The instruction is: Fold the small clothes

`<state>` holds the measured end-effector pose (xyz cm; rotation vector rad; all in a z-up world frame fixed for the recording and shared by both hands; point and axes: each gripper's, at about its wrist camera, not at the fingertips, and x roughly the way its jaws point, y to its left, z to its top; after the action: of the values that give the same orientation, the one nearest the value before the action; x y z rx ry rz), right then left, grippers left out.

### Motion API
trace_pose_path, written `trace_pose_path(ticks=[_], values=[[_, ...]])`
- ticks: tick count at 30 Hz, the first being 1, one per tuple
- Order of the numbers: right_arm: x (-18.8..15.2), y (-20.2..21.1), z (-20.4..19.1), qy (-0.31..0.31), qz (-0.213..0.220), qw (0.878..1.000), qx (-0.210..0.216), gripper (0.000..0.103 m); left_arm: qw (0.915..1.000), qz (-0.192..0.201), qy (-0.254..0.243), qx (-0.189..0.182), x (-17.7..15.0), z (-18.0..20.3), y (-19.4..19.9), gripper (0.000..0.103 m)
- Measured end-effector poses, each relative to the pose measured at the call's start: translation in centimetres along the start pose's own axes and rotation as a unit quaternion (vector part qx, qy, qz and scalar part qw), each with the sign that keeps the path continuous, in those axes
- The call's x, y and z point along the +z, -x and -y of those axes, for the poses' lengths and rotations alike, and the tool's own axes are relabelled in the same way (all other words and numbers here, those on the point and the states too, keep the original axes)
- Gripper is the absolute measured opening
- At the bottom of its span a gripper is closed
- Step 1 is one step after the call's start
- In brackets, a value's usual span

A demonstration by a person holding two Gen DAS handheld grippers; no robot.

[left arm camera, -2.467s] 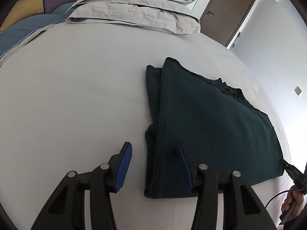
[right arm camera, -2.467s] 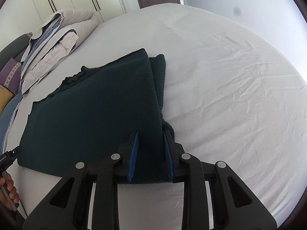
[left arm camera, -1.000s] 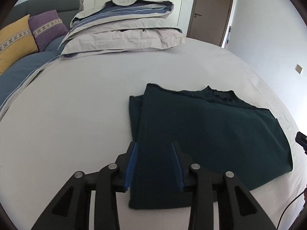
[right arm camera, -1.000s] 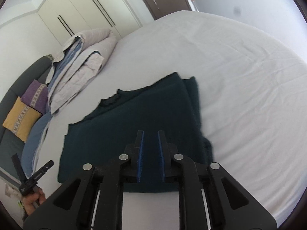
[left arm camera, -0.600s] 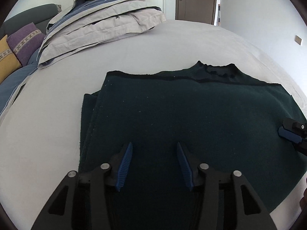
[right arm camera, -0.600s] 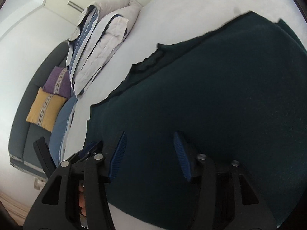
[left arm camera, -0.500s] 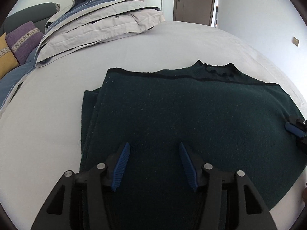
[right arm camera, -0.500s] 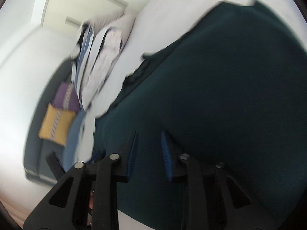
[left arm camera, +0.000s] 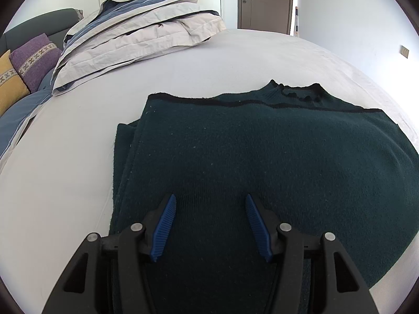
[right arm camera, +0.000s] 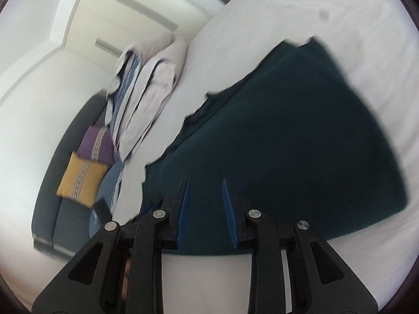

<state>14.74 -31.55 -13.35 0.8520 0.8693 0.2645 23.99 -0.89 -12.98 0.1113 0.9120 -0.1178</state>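
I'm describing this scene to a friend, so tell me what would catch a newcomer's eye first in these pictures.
The dark green sweater stands out first, lying flat and partly folded in the middle of the pale bed sheet. Next comes the left gripper low in the foreground, its blue pads apart over the sweater's near edge. Behind, a stack of folded grey and blue bedding sits at the bed's far left, with purple and yellow cushions beside it.

Dark green knit sweater [left arm camera: 262, 151] [right arm camera: 282, 136] lies flat on white bed, folded w/ top layer over a narrower strip showing along its left edge; black-trimmed hem and collar at far side.
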Motion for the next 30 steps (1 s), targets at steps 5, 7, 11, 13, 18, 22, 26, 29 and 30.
trace_pose_path(ticks=[5, 7, 11, 13, 18, 22, 26, 29, 30], values=[[-4.0, -8.2, -3.5, 0.029, -0.099, 0.995, -0.010, 0.026, 1.0000, 0.001, 0.002, -0.003, -0.2, -0.1, 0.1, 0.059], [-4.4, -9.3, -2.3, 0.016, -0.101, 0.995, -0.013, 0.025, 1.0000, 0.002, 0.001, -0.004, -0.3, -0.2, 0.2, 0.059], [-4.3, -7.2, 1.1, -0.022, -0.066, 0.998, 0.003, 0.024, 1.0000, 0.003, 0.000, -0.005, -0.4, -0.3, 0.4, 0.059], [-3.7, -5.0, 3.3, -0.044, -0.030, 0.998, -0.015, 0.024, 1.0000, -0.001, 0.006, -0.006, -0.4, -0.3, 1.0, 0.059], [-3.5, 0.5, 7.1, -0.112, 0.054, 0.991, -0.042, 0.025, 0.9972, -0.002, 0.027, -0.070, -1.2, 1.5, 4.7, 0.057], [-4.0, -0.4, 4.8, -0.088, 0.030, 0.996, -0.013, 0.028, 0.9926, -0.018, 0.018, -0.118, -2.0, 5.2, 4.8, 0.057], [-4.4, -3.3, 3.2, -0.047, -0.021, 0.998, -0.029, 0.030, 0.9931, -0.032, 0.010, -0.112, -3.1, 5.8, 3.0, 0.057], [-4.0, -2.4, 5.4, -0.074, 0.000, 0.997, -0.011, 0.030, 0.9925, -0.030, 0.022, -0.116, -3.3, 3.8, 3.6, 0.057], [-3.9, -2.0, 5.8, -0.081, 0.015, 0.996, -0.017, 0.030, 0.9927, -0.027, 0.026, -0.115, -3.4, 3.1, 3.8, 0.057]])
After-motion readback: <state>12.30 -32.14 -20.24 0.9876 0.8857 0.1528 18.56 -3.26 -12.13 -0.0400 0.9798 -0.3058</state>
